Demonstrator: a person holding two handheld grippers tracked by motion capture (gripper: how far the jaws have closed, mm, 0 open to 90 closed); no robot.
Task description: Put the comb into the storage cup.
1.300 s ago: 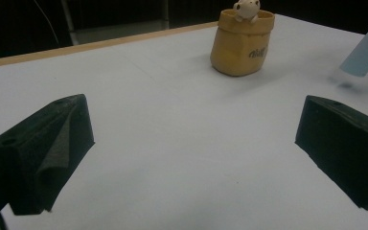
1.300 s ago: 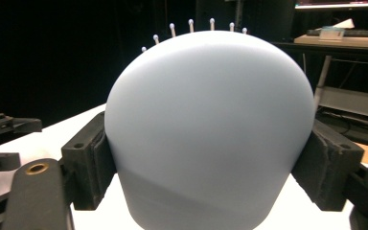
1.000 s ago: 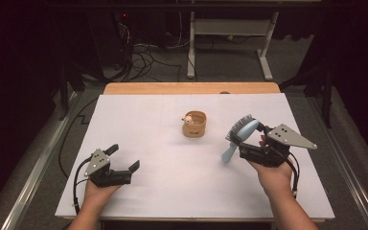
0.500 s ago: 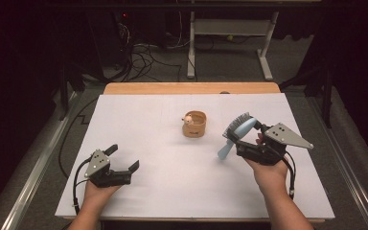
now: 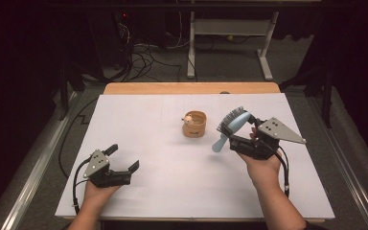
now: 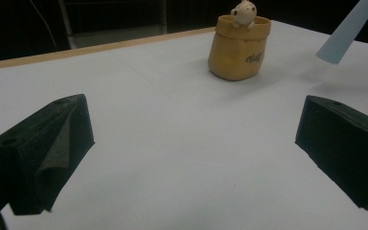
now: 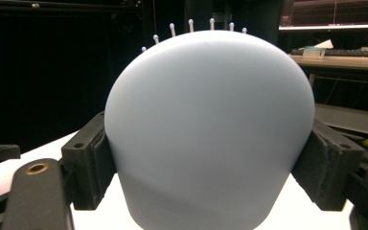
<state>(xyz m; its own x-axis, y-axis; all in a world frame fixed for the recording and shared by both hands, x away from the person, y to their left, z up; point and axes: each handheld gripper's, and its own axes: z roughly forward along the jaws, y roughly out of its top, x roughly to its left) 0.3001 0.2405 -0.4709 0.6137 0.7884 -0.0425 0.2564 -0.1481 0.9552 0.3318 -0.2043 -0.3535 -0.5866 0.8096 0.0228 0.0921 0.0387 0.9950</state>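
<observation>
**Right gripper clamped on brush, left gripper idle**

Right gripper (image 5: 242, 139): jaws clenched on the light blue brush (image 5: 230, 128), one pad on each side of the head. In the right gripper view the smooth back of the brush (image 7: 211, 129) sits square between the jaws and bulges well above them, bristle tips poking over the top edge. From above, the bristled head sticks out past the jaw tips and the handle hangs down below them, its end clear of the table (image 5: 163, 187).

Left gripper (image 5: 122, 160): jaws released, wide apart, nothing between them, low over the white table. Straight ahead of them, well beyond the tips, stands a tan cup (image 6: 239, 48) with a small figure (image 6: 243, 10) at its rim. The brush handle tip (image 6: 345, 31) shows beyond the jaw at the right of that view.

Cup sits near the brush's handle end, not touching.
</observation>
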